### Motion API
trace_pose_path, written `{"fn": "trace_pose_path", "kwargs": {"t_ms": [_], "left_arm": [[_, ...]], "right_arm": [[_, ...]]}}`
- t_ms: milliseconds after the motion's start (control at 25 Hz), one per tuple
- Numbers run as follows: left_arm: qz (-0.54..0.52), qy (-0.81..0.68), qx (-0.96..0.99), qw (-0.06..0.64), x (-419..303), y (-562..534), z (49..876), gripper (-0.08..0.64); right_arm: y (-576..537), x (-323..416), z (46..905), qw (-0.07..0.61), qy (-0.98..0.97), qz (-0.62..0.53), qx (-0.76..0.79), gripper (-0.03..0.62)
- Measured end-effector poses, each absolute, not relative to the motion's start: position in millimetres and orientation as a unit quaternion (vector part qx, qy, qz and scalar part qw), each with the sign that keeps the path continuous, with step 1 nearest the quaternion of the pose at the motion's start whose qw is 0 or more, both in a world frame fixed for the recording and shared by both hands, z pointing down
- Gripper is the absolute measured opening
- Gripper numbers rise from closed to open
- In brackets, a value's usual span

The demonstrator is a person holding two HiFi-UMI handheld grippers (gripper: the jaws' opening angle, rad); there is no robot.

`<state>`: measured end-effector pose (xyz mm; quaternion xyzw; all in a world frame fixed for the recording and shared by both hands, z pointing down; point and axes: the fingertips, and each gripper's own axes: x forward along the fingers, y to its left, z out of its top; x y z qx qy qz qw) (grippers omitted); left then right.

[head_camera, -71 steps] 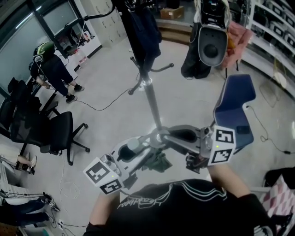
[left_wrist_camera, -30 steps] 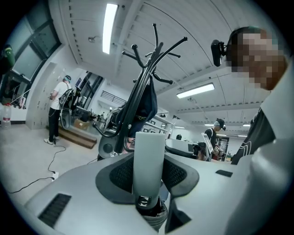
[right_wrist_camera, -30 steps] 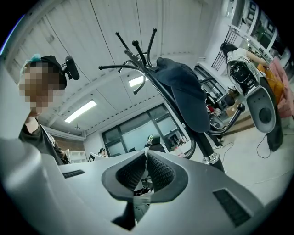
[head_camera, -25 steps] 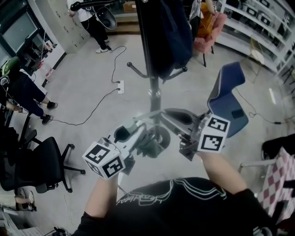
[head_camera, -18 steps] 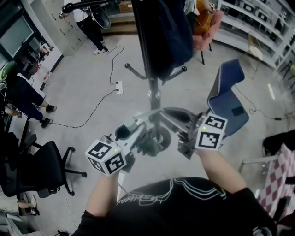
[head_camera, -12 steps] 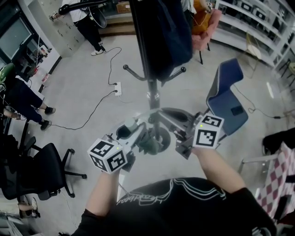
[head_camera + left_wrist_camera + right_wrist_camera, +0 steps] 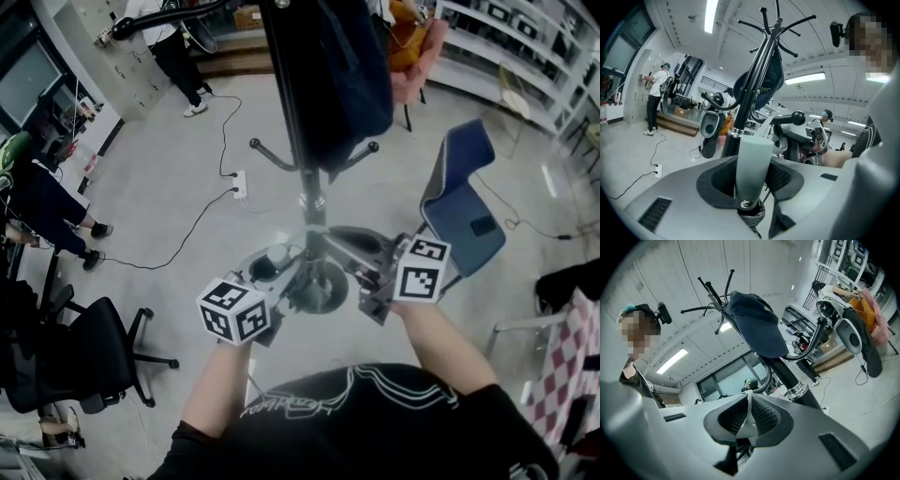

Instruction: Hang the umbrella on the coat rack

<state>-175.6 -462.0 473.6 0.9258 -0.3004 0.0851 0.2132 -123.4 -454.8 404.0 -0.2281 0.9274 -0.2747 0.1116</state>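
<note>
The coat rack's black pole (image 7: 291,122) rises just beyond both grippers, with a dark blue cap (image 7: 757,326) hanging on it. Short lower hooks (image 7: 361,155) stick out below the cap. My left gripper (image 7: 289,264) holds the umbrella's pale, upright handle (image 7: 752,164) between its pads. Its jaws are opening slightly while the pads still touch the handle. My right gripper (image 7: 330,240) is shut on the umbrella's thin grey strap (image 7: 748,404), close to the pole (image 7: 787,376). The umbrella's body hangs below the jaws and is mostly hidden.
A blue chair (image 7: 464,202) stands to the right of the rack and a black office chair (image 7: 75,347) at the left. A power strip with cables (image 7: 239,183) lies on the floor. People (image 7: 37,192) stand at the left and far back. Shelves (image 7: 525,47) line the right.
Both grippers have sunk a little beside the pole. The left one has also drifted right, closer to the pole. The handle and strap stay in the jaws.
</note>
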Motion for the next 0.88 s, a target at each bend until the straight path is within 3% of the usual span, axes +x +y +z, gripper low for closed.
{"fn": "trace_pose_path", "kwargs": {"t_ms": [440, 640, 880], "left_arm": [[0.113, -0.264, 0.932, 0.222, -163, -458, 502, 0.167], [0.046, -0.270, 0.928, 0.253, -171, -463, 485, 0.181], [0.040, -0.283, 0.926, 0.248, -176, -450, 472, 0.181]], "right_arm": [[-452, -122, 406, 0.132, 0.924, -0.287, -0.214, 0.029], [-449, -112, 411, 0.125, 0.922, -0.287, -0.229, 0.040], [-434, -99, 415, 0.113, 0.920, -0.288, -0.242, 0.040]]}}
